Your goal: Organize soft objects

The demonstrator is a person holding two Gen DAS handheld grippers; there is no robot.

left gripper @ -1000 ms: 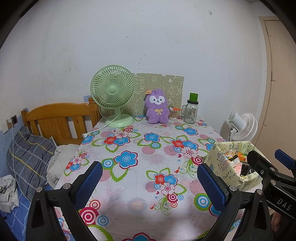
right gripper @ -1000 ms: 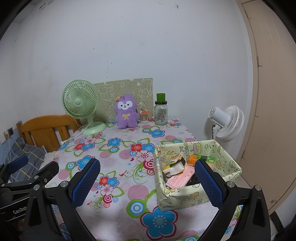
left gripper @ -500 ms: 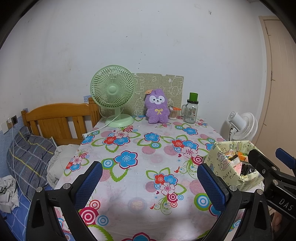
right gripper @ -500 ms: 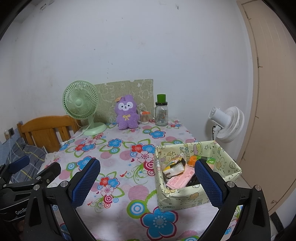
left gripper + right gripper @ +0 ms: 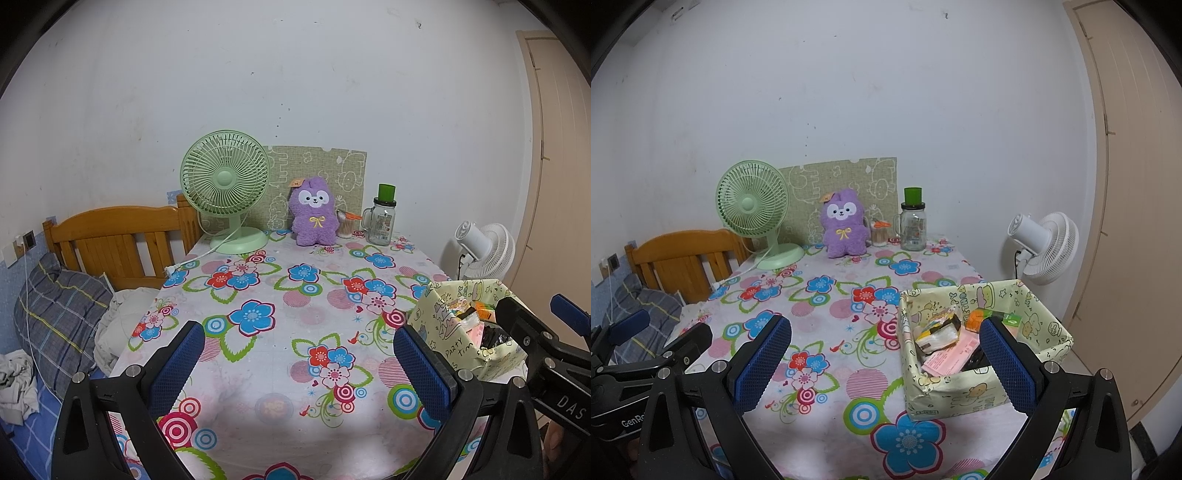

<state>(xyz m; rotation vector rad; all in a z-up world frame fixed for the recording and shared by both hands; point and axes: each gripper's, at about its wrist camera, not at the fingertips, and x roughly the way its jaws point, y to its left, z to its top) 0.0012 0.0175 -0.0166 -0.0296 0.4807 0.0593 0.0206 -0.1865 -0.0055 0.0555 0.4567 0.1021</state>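
Two empty claws over the flowered bench, plush toy at the far edge.

The left claw (image 5: 299,363) and right claw (image 5: 886,363) both hang with jaws spread wide, gripping nothing, above the near end of the bench (image 5: 280,332). The purple plush toy (image 5: 314,216) sits upright at the far side, between the green fan (image 5: 225,188) and a glass jar (image 5: 382,218). A paper-wrapped box (image 5: 982,384) of small packets stands at the near right corner, just beside the right claw.
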